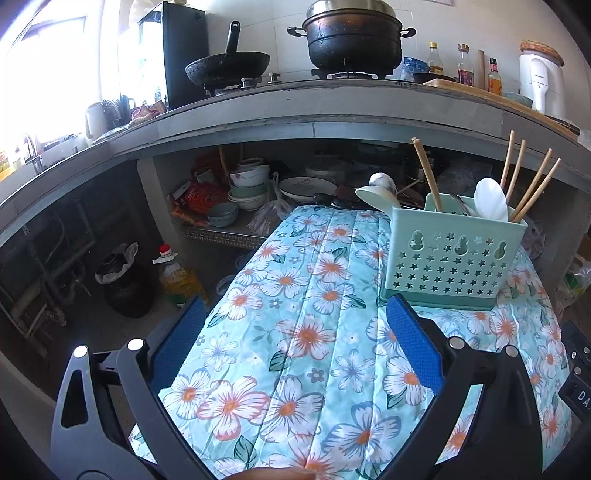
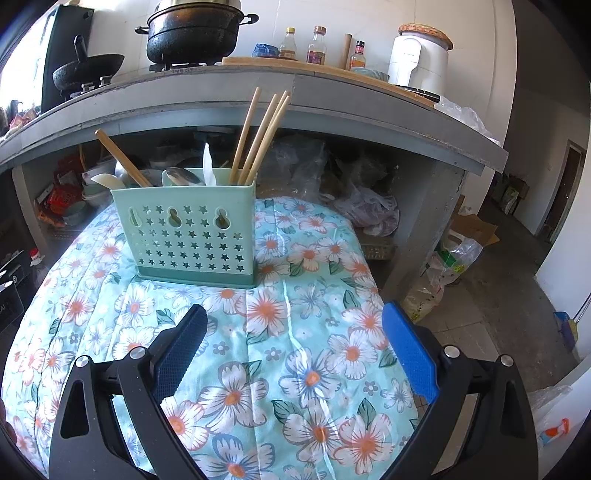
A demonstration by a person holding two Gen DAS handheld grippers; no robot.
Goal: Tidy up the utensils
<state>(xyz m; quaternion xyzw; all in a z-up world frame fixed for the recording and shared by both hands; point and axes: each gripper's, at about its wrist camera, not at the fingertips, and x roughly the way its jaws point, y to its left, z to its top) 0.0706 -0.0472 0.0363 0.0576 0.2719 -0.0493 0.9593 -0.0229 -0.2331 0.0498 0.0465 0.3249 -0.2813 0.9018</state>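
Both claws gape empty over your floral surface (image 1: 295, 332).
Your left claw (image 1: 295, 328) and right claw (image 2: 295, 343) face the utensil holder (image 2: 192, 236), chopsticks (image 2: 258, 136) upright inside.

Grey concrete counter (image 1: 258, 122) seen along back, open shelf (image 1: 236, 229) beneath, crowded with bowls (image 1: 247, 184) and plates. Gas stove on counter: black wok (image 1: 227, 66) at left, lidded black pot (image 1: 352, 37) at right. Bottles (image 2: 317, 46) and white appliance (image 2: 419, 61) lined against white tiled wall (image 2: 332, 14). Strong daylight admitted through window (image 1: 48, 66) at far left. Floral cloth (image 2: 295, 332) spread over foreground surface. Grey floor (image 2: 498, 295) strewn with bags and cardboard; doorway (image 2: 565, 184) seen at right.
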